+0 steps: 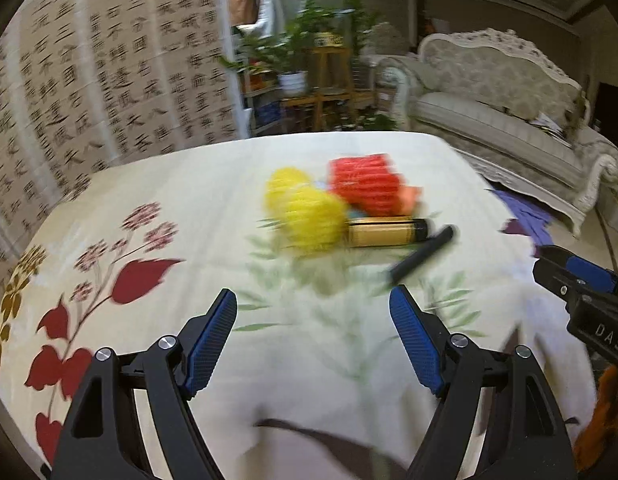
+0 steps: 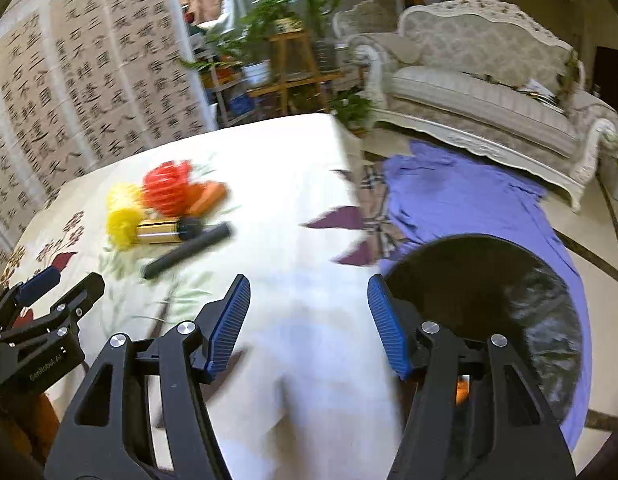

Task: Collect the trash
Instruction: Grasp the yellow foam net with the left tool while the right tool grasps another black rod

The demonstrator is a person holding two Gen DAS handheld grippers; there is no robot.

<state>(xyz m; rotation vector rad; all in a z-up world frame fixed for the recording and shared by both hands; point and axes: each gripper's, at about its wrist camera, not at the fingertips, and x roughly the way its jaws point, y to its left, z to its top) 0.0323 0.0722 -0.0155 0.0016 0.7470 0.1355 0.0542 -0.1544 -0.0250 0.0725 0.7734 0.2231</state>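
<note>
A blurred pile of trash lies mid-table on the flowered cloth (image 1: 189, 200): two yellow paper balls (image 1: 309, 216), a red ribbed paper ball (image 1: 365, 184), an orange scrap (image 1: 409, 196), a gold tube with a black cap (image 1: 385, 232) and a black stick (image 1: 421, 256). My left gripper (image 1: 313, 292) stands open just short of the pile, nothing between its pads. My right gripper (image 2: 309, 278) is open and empty over the cloth near the table's right edge. The pile (image 2: 169, 208) is far to its left, and a round black-lined bin (image 2: 489, 300) sits beside its right finger.
A purple cloth (image 2: 449, 192) lies on the floor under the bin. A pale carved sofa (image 2: 469, 80) stands behind it, with plant stands (image 2: 285, 60) and a calligraphy screen (image 2: 69, 80) at the back. The left gripper's fingers (image 2: 39, 285) show at the left edge.
</note>
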